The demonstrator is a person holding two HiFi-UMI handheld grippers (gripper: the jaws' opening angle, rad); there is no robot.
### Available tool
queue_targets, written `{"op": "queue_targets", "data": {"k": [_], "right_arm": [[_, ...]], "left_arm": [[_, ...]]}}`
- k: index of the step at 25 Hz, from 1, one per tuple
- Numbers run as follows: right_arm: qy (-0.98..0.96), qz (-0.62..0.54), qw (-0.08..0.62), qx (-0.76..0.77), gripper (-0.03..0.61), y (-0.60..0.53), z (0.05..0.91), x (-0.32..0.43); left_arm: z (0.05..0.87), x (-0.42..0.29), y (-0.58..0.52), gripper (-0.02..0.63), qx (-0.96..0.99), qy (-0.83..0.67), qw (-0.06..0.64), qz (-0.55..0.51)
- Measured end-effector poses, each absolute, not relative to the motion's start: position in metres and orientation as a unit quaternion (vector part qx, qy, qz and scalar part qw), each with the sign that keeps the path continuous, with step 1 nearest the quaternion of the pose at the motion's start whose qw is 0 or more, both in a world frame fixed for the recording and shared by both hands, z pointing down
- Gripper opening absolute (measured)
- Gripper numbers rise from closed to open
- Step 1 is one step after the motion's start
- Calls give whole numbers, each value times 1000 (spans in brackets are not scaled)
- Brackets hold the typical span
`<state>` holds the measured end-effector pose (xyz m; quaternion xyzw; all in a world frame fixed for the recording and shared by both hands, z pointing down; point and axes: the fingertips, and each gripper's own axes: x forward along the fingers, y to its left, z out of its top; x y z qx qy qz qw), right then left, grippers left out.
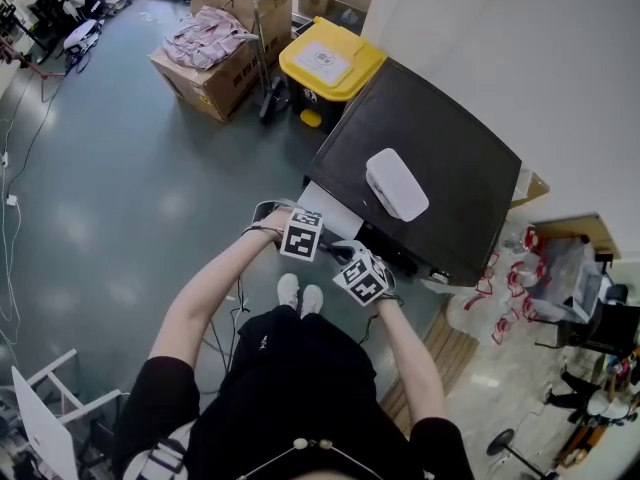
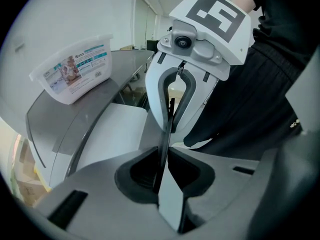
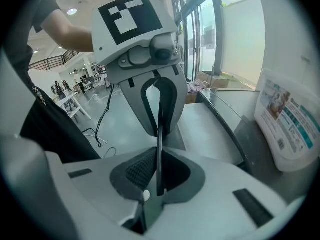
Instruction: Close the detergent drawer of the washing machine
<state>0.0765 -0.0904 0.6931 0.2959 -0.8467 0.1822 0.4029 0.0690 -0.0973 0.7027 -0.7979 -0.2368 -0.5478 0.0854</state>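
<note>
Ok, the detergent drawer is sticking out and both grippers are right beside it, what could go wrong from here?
Two risks. The left hand-held gripper and right hand-held gripper face each other very closely, so they might knock together during the push. Pushing the detergent drawer at one corner could skew and jam it, and a hard shove might jolt the white tub on the washing machine.

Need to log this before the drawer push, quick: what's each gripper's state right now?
Left gripper: closed, jaws together, nothing between them.
Right gripper: closed, jaws together, nothing between them.
</note>
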Motion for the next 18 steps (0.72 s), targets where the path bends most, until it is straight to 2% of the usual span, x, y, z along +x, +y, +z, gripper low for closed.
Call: {"op": "queue_targets", "data": {"k": [10, 18], "right_arm": [[-838, 178, 411, 312, 37, -113, 695, 93], [-827, 179, 416, 331, 38, -125, 696, 107]], "left_arm": [[703, 85, -121, 64, -807, -207, 90, -546], [703, 101, -135, 78, -822, -157, 120, -535]]}}
